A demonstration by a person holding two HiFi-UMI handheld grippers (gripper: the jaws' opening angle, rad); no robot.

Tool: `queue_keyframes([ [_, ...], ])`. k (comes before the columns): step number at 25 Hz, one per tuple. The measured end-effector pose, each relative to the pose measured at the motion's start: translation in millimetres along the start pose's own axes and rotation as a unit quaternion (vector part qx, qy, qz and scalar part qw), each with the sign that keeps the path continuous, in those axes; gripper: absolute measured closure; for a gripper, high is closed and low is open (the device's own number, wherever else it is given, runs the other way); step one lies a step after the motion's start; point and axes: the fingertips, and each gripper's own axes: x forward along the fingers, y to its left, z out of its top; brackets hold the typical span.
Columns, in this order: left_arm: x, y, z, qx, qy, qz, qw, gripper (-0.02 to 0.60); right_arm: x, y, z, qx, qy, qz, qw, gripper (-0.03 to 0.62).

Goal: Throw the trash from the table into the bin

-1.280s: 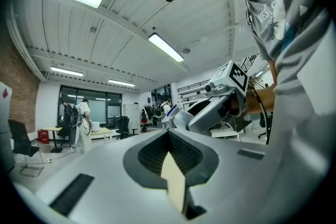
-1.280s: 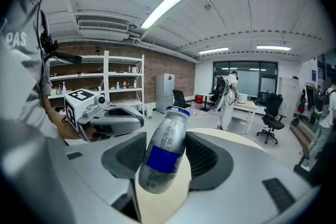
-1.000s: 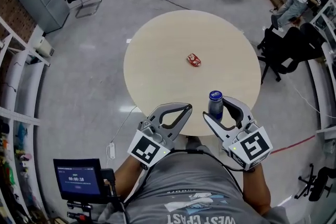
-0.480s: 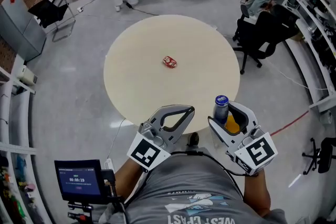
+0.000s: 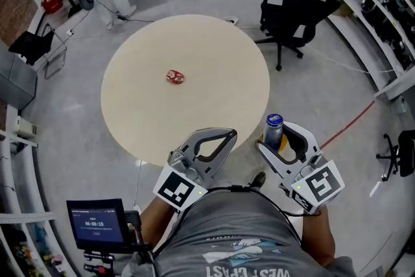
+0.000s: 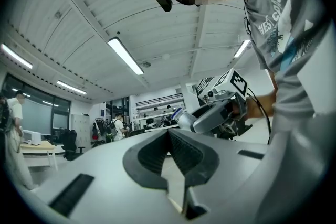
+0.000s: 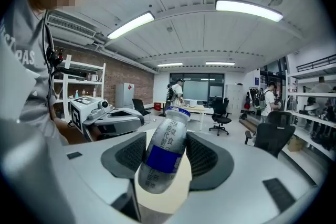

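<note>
Silver bottle (image 7: pixel 164 157) with a blue band and blue cap sits clamped between the right gripper (image 7: pixel 167 150) pads, cap end up and leaning a little to one side, long axis crossing the jaws. Grip looks firm, with contact on both sides. Left gripper (image 6: pixel 170 136) has jaws pressed together with nothing between them. Both grippers hang just off the near edge of the round beige table (image 5: pixel 214 55), side by side. One piece left on the table: a small red crumpled item (image 5: pixel 175 76), ahead and left of both grippers, well apart from each. The left gripper is the nearer one and it's free, so I'd judge that pick is its job. Bare tabletop in between, nothing blocking. No bin in any view, so I can't give a drop direction for the bottle. Black office chair (image 5: pixel 298 13) stands beyond the table's far right edge, ahead of the right gripper, so watch it if swinging that way.
</note>
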Motion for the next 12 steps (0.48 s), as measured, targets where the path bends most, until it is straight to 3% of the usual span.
queue_keyframes([
  [9,198.5,-58.9,-51.3,-0.001,0.034,-0.077,0.9965,0.54,-81.0,-173.3,-102.7,0.059,0.007,-0.051,0.997,0.352],
  [12,222.1,-69.2,-48.0,-0.006,0.037,-0.093,0.9949,0.54,-97.8,-192.7,-107.1,0.072,0.011,-0.064,0.995,0.352],
])
